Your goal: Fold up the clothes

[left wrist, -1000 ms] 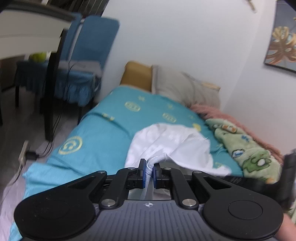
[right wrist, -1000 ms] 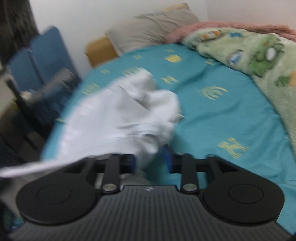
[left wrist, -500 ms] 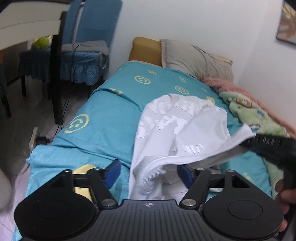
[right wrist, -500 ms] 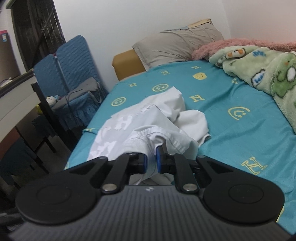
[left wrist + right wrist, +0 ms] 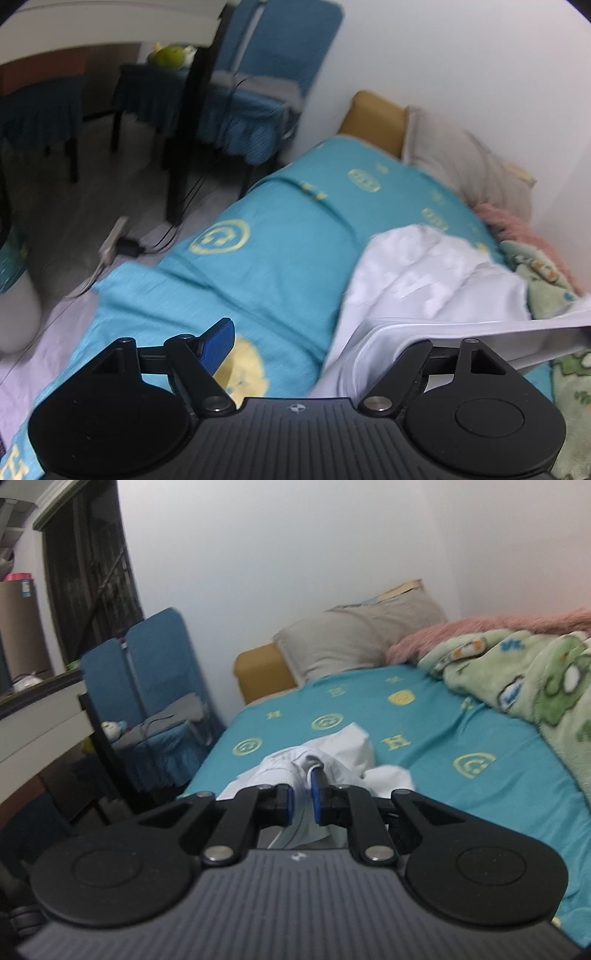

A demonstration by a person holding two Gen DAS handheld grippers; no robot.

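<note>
A white garment (image 5: 436,280) lies bunched on the teal bed sheet (image 5: 280,236), with a taut edge running off to the right. My left gripper (image 5: 317,343) is open wide; its blue left pad (image 5: 218,341) is bare and the right finger is hidden under the cloth. In the right wrist view, my right gripper (image 5: 303,797) is shut on a gathered fold of the white garment (image 5: 332,753) and holds it above the sheet (image 5: 461,775).
A green cartoon blanket (image 5: 524,686) and pink throw (image 5: 480,627) lie along the wall side. A grey pillow (image 5: 354,638) sits at the head. Blue chairs (image 5: 266,74), a dark table leg (image 5: 184,140) and a power strip (image 5: 114,236) stand left of the bed.
My left gripper let go of the garment, opened wide and swung left towards the bed's edge. My right gripper closed on the garment and lifted it.
</note>
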